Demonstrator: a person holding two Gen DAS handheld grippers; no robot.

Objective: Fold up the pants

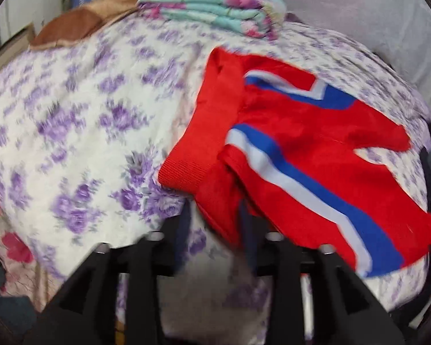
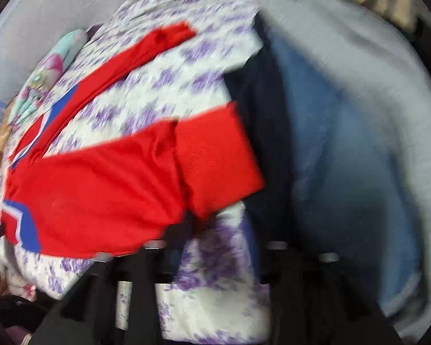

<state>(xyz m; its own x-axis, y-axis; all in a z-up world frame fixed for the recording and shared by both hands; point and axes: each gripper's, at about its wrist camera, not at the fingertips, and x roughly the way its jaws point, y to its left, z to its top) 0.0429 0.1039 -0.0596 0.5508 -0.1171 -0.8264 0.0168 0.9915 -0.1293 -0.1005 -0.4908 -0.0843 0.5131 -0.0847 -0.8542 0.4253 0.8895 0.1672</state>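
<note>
Red pants (image 1: 301,155) with blue and white side stripes lie spread on a purple-flowered bedspread (image 1: 86,120); their ribbed waistband is towards the left. My left gripper (image 1: 215,225) hovers at the near edge of the pants, its fingers apart, with the red hem and bedspread showing in the gap. In the right wrist view a red pant leg (image 2: 100,189) with its ribbed cuff (image 2: 218,158) lies flat just ahead of my right gripper (image 2: 215,240). Its jaws stand apart over the bedspread (image 2: 163,92) and hold nothing. The second leg (image 2: 135,54) stretches away at the upper left. Both views are blurred.
A folded teal floral quilt (image 1: 215,8) and a brown cloth (image 1: 80,26) sit at the far side of the bed. A dark garment (image 2: 261,115) and blue-grey cloth (image 2: 344,149) lie right of the cuff. Red-flowered fabric (image 1: 14,247) shows at the lower left.
</note>
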